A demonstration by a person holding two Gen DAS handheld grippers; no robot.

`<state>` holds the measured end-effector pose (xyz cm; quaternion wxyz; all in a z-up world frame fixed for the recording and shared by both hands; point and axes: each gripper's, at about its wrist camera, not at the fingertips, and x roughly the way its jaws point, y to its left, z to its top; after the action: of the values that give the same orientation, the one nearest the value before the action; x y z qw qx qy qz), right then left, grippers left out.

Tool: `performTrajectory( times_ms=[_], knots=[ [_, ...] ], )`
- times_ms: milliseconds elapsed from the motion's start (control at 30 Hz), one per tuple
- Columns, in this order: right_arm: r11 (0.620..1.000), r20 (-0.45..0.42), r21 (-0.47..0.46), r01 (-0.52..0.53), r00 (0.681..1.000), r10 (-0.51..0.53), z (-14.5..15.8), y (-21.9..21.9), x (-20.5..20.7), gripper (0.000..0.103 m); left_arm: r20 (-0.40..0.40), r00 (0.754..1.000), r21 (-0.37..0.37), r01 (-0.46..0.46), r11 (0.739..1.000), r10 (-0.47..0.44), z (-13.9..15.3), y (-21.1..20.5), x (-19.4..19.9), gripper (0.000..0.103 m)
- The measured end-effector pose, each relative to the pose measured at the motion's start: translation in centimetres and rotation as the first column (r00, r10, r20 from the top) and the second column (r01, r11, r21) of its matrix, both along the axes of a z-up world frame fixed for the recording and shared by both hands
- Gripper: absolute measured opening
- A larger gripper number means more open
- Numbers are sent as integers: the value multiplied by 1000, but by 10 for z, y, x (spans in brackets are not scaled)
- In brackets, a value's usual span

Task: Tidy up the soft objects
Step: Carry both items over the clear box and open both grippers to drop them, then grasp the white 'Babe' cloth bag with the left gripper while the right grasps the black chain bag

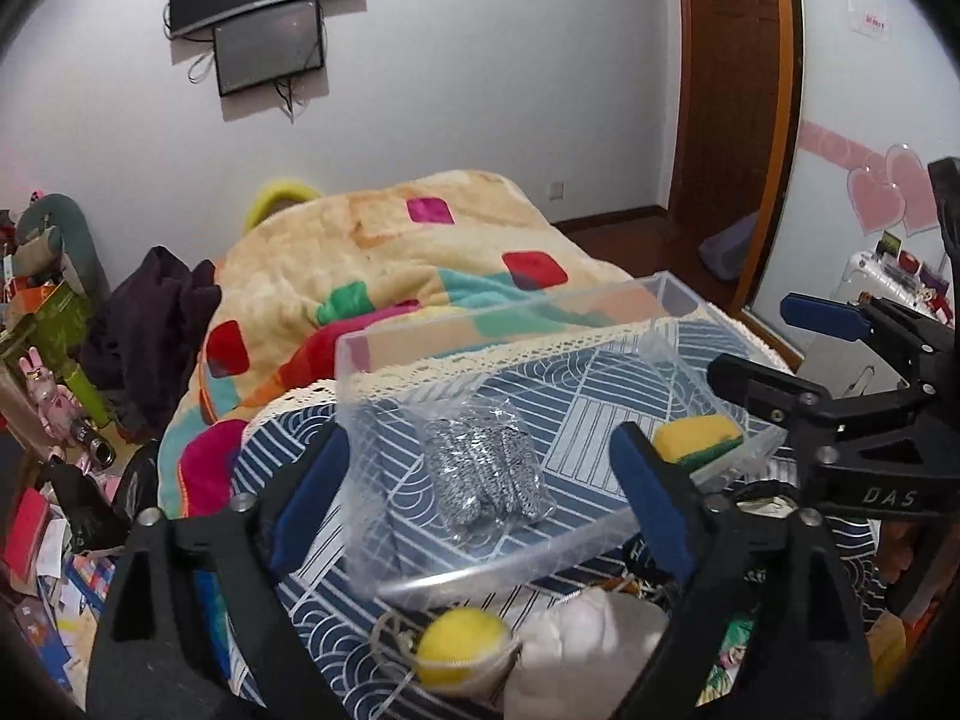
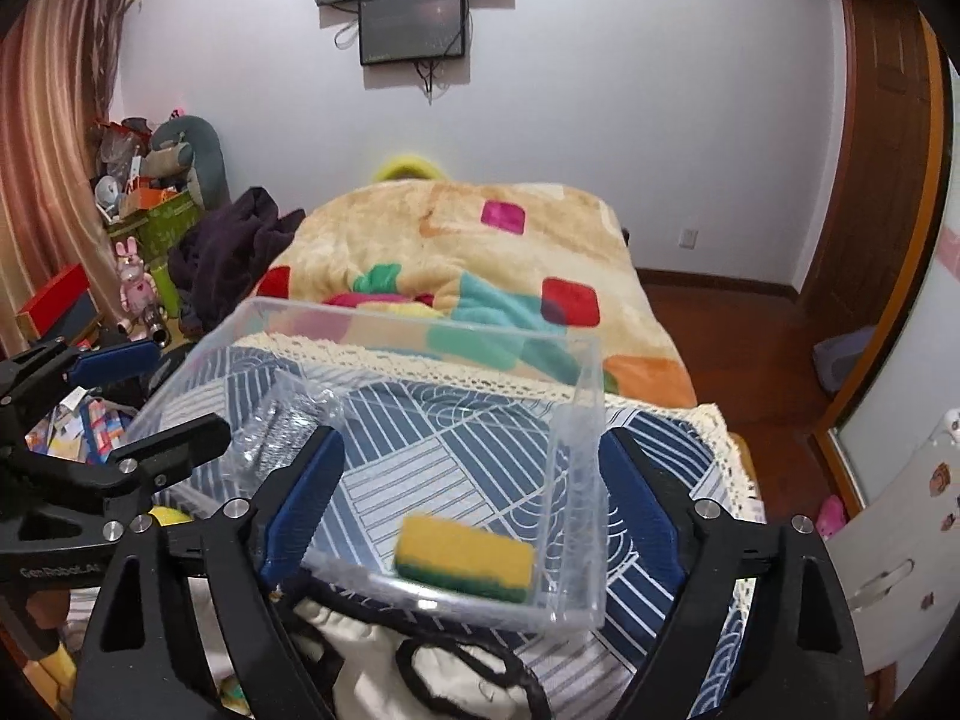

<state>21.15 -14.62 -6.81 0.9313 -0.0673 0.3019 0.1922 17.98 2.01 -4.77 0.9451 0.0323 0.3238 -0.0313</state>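
Judging by the clear box (image 1: pixel 690 312) at centre frame, which already held a sponge (image 2: pixel 463 558) and bagged scourer (image 1: pixel 486 468), sorting looked partly done, while a yellow ball (image 1: pixel 462 648) and white pouch (image 1: pixel 594 642) waited at the bottom edge, both grippers' jaws wide apart and empty.

Black tool (image 1: pixel 480 480), blue pads (image 1: pixel 651 507), silver screws

L gripper (image 1: pixel 480 480) & R gripper (image 2: pixel 471 501) agape.
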Motion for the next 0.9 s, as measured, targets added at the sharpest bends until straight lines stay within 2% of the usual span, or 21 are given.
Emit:
performTrajectory(
  times_ms=[100,233,333,400,567,633,767,900],
  knots=[
    [1000,27,6,-9,1000,9,7,-1,-9,89,21,1000,-2,-3,1000,3,7,4,-14,93],
    [1000,69,21,-18,998,16,11,-4,-26,101,41,999,8,-9,1000,8,11,7,-34,97],
    [999,101,20,-25,995,23,9,-3,-40,103,38,999,27,-19,999,18,6,9,-48,100],
    [999,91,13,-36,995,34,3,-1,-45,103,24,999,30,-23,999,22,0,10,-54,101],
    [996,-3,-1,-90,996,90,-26,9,-51,103,-64,998,-18,-11,1000,10,-25,12,-64,101],
    [995,-32,-34,-99,995,98,-39,14,-53,103,-93,996,-33,-11,999,8,-36,11,-66,101],
    [988,-28,-129,-88,996,85,-59,18,-58,103,-133,991,-53,-16,998,8,-53,5,-71,101],
    [993,-44,-109,-46,998,41,-63,1,-55,103,-138,990,-66,-4,998,-6,-61,-3,-74,101]
  ],
)
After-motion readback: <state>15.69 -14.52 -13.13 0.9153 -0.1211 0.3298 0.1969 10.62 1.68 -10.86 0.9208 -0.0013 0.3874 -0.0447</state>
